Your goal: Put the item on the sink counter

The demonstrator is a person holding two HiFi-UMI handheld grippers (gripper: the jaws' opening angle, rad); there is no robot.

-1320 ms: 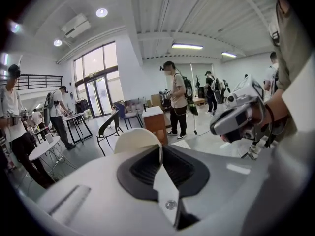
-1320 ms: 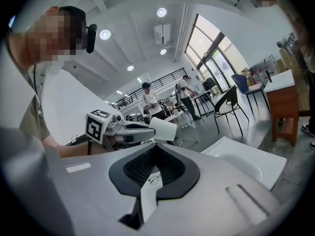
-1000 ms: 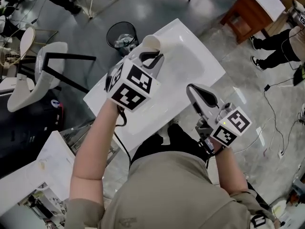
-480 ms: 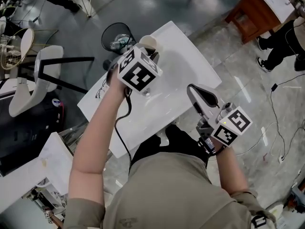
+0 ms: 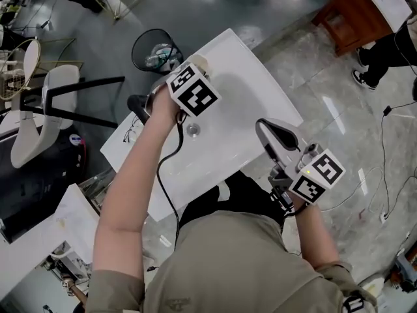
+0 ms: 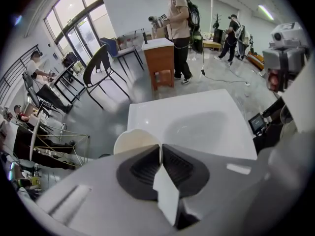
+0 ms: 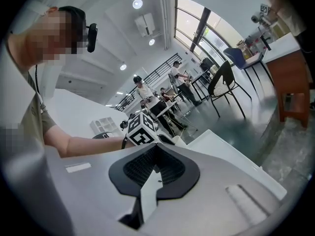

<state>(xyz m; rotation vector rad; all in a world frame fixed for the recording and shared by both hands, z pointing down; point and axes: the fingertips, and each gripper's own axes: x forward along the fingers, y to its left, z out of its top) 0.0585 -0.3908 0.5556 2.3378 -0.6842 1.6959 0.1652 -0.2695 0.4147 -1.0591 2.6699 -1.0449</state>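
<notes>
White sink table (image 5: 260,103) fills mid-frame; at its upper-left corner the left gripper (image 6: 161,154) has its jaws clenched on a cup (image 6: 134,142) rim. The right gripper (image 7: 156,167) sits lower right, jaws closed on nothing. Placing seems in hand: next, set the cup down and release.

Two claws were in view, the left claw (image 6: 161,154) at eleven o'clock and the right claw (image 5: 262,124) at four, each carrying one marker cube. One cream cup (image 6: 134,142) was present. There was one white surface (image 5: 260,87), holding one basin with one drain (image 5: 193,130). On the floor stood one wire waste bin (image 5: 154,49) at eleven o'clock and one wooden cabinet (image 5: 342,15) at two.
</notes>
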